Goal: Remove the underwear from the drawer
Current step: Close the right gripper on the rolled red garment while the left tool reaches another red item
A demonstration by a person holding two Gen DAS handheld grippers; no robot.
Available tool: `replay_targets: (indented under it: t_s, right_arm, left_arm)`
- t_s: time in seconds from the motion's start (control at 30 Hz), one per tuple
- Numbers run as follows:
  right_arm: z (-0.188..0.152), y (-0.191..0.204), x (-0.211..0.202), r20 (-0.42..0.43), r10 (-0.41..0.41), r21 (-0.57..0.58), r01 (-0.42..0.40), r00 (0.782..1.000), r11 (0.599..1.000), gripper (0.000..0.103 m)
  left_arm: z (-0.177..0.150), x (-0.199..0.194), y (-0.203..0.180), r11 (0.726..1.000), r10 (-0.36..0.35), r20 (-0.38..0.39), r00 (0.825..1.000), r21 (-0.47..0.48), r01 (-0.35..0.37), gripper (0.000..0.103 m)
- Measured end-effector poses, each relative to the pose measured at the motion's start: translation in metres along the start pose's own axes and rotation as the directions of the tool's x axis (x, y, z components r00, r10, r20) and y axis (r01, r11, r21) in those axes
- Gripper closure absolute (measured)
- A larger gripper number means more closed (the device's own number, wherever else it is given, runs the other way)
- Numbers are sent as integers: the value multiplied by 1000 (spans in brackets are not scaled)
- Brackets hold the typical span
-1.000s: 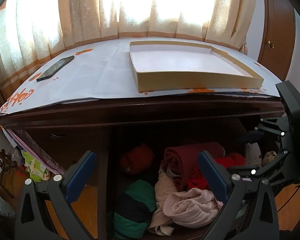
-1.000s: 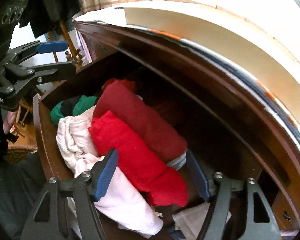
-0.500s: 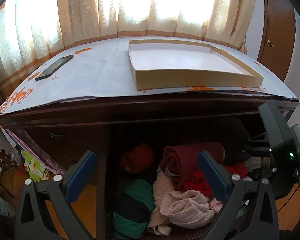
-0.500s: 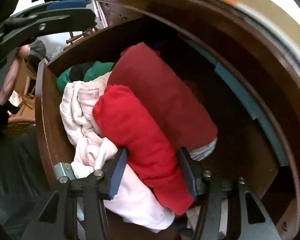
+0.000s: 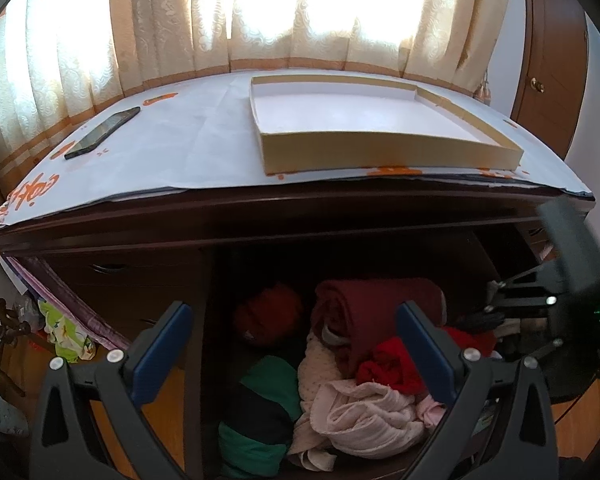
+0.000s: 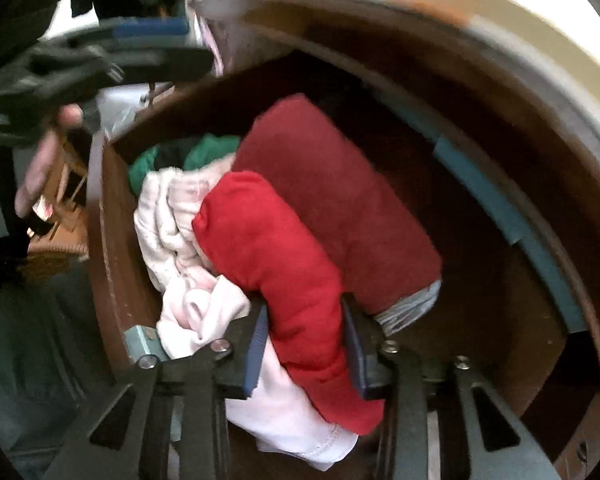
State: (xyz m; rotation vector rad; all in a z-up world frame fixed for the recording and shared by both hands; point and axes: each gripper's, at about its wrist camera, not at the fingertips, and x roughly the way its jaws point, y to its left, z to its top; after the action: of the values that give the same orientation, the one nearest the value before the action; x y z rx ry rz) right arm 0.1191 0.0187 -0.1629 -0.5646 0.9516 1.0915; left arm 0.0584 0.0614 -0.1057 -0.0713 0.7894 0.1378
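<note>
Down in the open drawer (image 6: 112, 240), the right gripper (image 6: 304, 344) has just been closing, and its blue pads now pinch the bright red rolled underwear (image 6: 276, 256) (wedged between a maroon roll (image 6: 340, 200) and pink garments (image 6: 172, 220)). Meanwhile the left gripper (image 5: 296, 344) hovers with jaws apart, holding nothing.

Black grippers (image 6: 304, 344), blue-padded fingers (image 5: 162, 350)
</note>
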Motion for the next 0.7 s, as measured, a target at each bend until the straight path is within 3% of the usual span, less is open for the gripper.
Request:
replay_targets:
  t_s: [0.1,0.23,0.37,0.57,0.7]
  right_arm:
    - [-8,-3,-19,83,-33,45,30,996,999,68]
    - [-24,-16,-46,199,-71,146,43,977,988,68]
    - [-34,-27,-67,262,-140,219,83,955,972,68]
    - [-56,-28,-76,276,-210,254,139,938,957,68]
    - [-67,-41,-81,281,-212,278,132,936,951,68]
  left_arm:
    - [0,0,-1,1000,-4,0,1000,4,4,0]
    - [-2,2,-6,1000,-9,-8,1000,21,9,0]
    - [-4,3,-10,999,-17,-15,1000,34,18,0]
    - [-7,6,-21,998,-36,-19,999,53,37,1]
    - [-9,17,-36,992,-46,-43,998,113,51,1]
